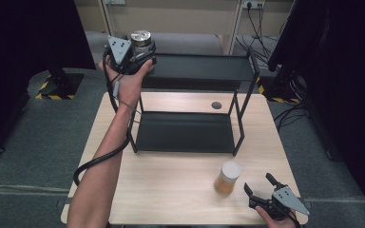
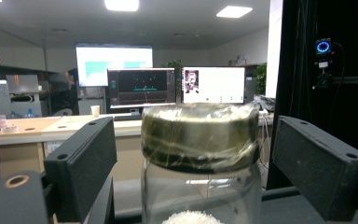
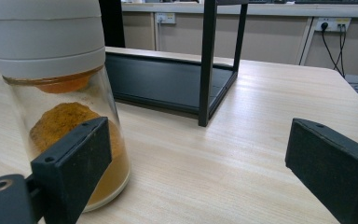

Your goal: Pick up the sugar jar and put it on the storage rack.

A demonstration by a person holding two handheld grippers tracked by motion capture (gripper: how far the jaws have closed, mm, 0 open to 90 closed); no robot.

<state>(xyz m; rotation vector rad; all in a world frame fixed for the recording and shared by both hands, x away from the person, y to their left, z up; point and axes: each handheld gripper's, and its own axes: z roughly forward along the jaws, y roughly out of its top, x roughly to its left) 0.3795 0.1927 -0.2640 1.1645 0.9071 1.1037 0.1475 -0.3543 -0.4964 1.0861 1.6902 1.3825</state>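
Two jars: one metal-lidded glass jar (image 1: 141, 39) and one white-lidded spice jar (image 1: 227, 177). One black two-tier shelf rack (image 1: 185, 133). Two tongs (image 1: 132, 56) (image 1: 259, 184).

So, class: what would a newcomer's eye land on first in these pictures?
Probably the glass jar with a metal lid on the black rack's top shelf, between the left gripper's open jaws. Next, the white-lidded jar of orange powder on the wooden table, beside the open right gripper.

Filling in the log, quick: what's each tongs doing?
Left tongs: open around the metal-lidded glass jar.
Right tongs: open, holding nothing.
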